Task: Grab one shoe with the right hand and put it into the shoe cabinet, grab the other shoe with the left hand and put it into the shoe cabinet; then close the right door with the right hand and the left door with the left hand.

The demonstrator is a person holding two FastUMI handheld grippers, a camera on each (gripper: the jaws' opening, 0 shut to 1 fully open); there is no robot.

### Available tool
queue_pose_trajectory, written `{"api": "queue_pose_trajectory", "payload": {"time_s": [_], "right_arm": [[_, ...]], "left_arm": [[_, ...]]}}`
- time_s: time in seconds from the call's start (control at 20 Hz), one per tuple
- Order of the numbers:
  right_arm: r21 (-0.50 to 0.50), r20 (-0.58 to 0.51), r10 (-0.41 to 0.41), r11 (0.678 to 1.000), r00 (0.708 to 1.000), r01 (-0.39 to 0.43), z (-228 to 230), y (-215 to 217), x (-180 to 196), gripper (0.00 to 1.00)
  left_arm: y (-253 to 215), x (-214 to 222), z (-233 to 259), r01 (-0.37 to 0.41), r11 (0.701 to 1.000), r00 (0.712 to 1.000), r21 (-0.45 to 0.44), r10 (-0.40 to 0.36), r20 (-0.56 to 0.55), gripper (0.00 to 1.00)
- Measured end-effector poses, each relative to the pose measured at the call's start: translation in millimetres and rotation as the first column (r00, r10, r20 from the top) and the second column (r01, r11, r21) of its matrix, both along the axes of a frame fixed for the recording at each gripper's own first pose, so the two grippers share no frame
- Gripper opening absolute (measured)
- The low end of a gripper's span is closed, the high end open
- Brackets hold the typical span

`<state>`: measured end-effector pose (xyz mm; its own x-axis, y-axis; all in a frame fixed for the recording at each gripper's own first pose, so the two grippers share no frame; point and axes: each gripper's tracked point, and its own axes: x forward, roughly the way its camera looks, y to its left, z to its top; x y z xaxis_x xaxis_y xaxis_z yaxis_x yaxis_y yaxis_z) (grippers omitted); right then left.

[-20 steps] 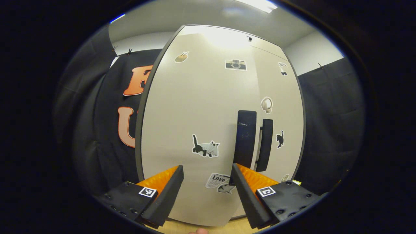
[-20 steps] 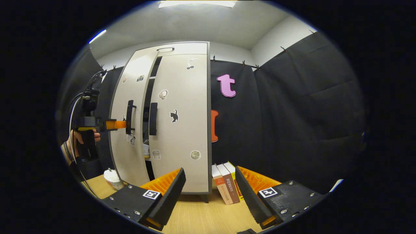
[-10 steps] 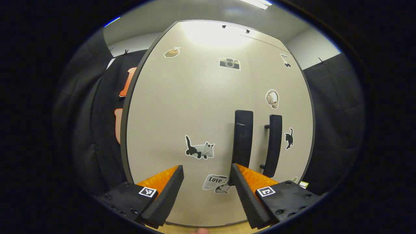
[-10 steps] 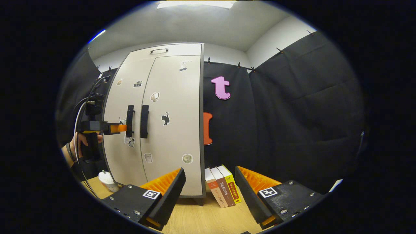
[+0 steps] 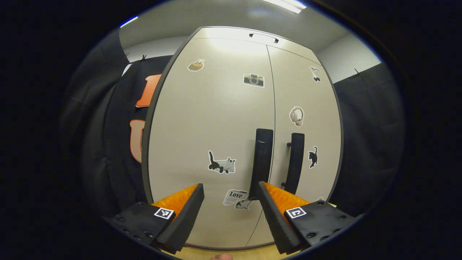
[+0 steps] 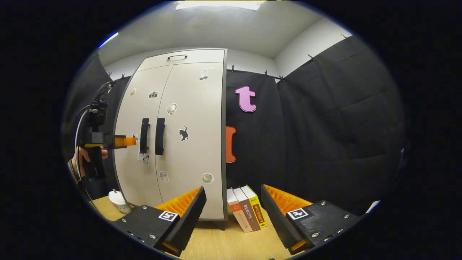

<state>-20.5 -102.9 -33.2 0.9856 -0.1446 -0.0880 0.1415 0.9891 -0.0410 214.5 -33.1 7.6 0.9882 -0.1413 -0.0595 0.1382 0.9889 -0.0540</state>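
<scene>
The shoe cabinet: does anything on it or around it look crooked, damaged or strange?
Nothing stands out. Both doors of the shoe cabinet sit flush, with the two handles parallel. The books beside it lean a little against each other. The left gripper hangs open at the left door.

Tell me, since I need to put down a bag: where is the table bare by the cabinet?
Bare wood lies in front of the cabinet, between the right gripper and the door fronts. Right of the cabinet foot, leaning books crowd it. At its left corner stands a white cup.
</scene>
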Motion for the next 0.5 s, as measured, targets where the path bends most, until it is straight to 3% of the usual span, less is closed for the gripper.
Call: {"api": "queue_pose_trajectory", "payload": {"time_s": [0.2, 0.35, 0.5], "right_arm": [[0.015, -0.005, 0.042, 0.999, 0.999, -0.042, -1.4, 15.9, -0.8, 0.94], [0.019, -0.009, 0.078, 0.997, 0.997, -0.077, -0.9, 29.3, -1.8, 0.94], [0.018, -0.005, 0.110, 0.994, 0.994, -0.109, 0.5, 41.7, -8.3, 0.94]], "left_arm": [[15.2, -41.4, 23.9, -0.022, 1.000, 0.998, -0.011, 0.022, 0.052, 0.97], [35.1, -82.9, 38.5, -0.055, 0.998, 0.995, 0.040, 0.051, 0.088, 0.96], [38.1, -120.3, 30.9, -0.040, 0.998, 0.997, 0.051, 0.036, 0.071, 0.95]]}}
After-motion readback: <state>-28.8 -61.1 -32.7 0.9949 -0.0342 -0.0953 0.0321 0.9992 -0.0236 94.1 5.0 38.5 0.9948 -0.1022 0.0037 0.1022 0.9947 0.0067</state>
